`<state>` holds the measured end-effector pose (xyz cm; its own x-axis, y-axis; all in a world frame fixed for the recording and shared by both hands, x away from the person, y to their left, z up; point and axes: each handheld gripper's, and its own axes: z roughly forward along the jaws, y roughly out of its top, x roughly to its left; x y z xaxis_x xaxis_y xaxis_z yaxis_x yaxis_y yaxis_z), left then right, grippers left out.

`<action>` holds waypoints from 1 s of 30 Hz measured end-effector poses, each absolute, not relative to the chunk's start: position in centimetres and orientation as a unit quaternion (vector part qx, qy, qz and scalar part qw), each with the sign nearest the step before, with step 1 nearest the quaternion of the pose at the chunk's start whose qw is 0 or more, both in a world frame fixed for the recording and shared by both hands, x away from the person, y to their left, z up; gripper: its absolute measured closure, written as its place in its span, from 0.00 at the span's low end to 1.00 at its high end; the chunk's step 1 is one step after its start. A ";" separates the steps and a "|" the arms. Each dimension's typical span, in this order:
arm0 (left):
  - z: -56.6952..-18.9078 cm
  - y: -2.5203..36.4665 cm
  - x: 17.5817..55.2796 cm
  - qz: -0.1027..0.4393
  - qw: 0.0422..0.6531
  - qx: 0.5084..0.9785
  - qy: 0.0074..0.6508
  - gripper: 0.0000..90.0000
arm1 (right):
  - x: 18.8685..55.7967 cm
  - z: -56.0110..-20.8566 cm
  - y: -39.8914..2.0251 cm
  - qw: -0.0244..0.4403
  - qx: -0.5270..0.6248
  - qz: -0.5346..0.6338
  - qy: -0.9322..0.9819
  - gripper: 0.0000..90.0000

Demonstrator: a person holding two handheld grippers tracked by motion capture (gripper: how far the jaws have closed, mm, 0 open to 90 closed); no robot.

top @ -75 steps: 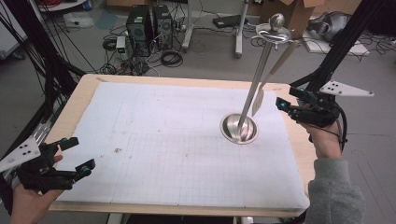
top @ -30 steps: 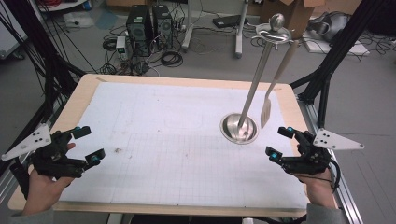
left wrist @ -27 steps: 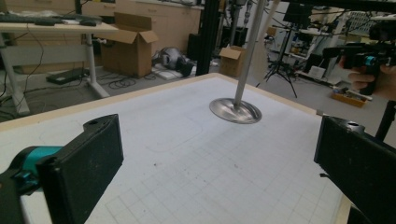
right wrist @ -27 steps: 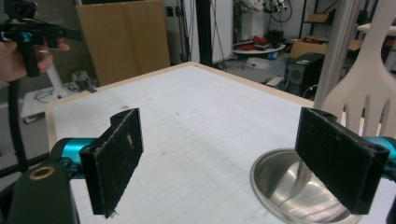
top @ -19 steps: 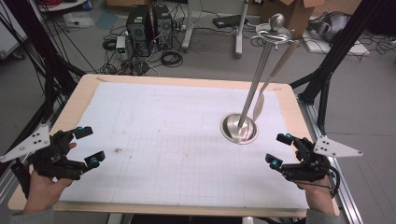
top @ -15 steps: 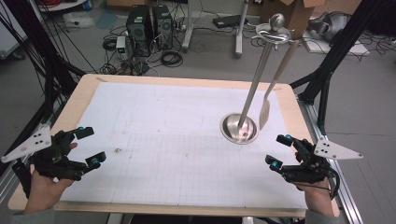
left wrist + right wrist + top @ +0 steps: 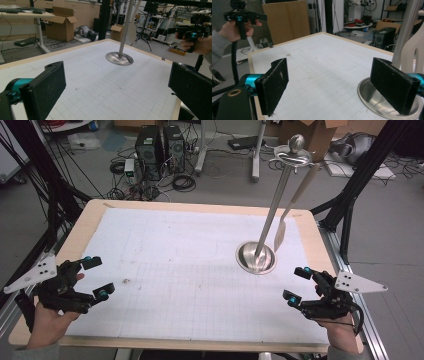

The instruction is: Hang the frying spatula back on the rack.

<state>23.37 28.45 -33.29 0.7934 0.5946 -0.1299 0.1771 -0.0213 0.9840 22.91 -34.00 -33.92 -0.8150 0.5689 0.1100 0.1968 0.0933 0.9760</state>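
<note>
A steel stand with a round dish base [image 7: 255, 258] rises on the right part of the white gridded mat [image 7: 175, 265]. A pale spatula [image 7: 280, 234] hangs from the stand's top ring [image 7: 292, 155]. My left gripper [image 7: 99, 277] hovers open near the mat's front left corner, with nothing between its jaws. My right gripper [image 7: 296, 284] is open and empty near the front right, just short of the base. In the left gripper view the gripper [image 7: 117, 90] faces the base [image 7: 119, 58]. In the right gripper view the gripper [image 7: 334, 85] has the base [image 7: 372, 100] by its right jaw.
The wooden table edge [image 7: 190, 206] frames the mat. Black frame struts [image 7: 350, 195] stand at the right rear corner. Computers and cables [image 7: 160, 145] lie on the floor beyond, with cardboard boxes [image 7: 60, 22] farther off.
My right gripper drew back from beside the spatula to the front right of the mat. My left gripper came slightly forward and inward. Both jaws stayed open.
</note>
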 end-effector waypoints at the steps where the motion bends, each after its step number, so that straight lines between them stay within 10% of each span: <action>1: -33.3 28.4 23.3 0.163 0.642 0.696 0.278 0.02 | 22.8 -33.8 -34.1 0.148 0.261 0.619 0.726 0.16; 30: -34.3 27.9 23.7 0.162 0.619 0.708 0.300 0.02 | 21.3 -33.0 -35.6 0.148 0.255 0.612 0.734 0.16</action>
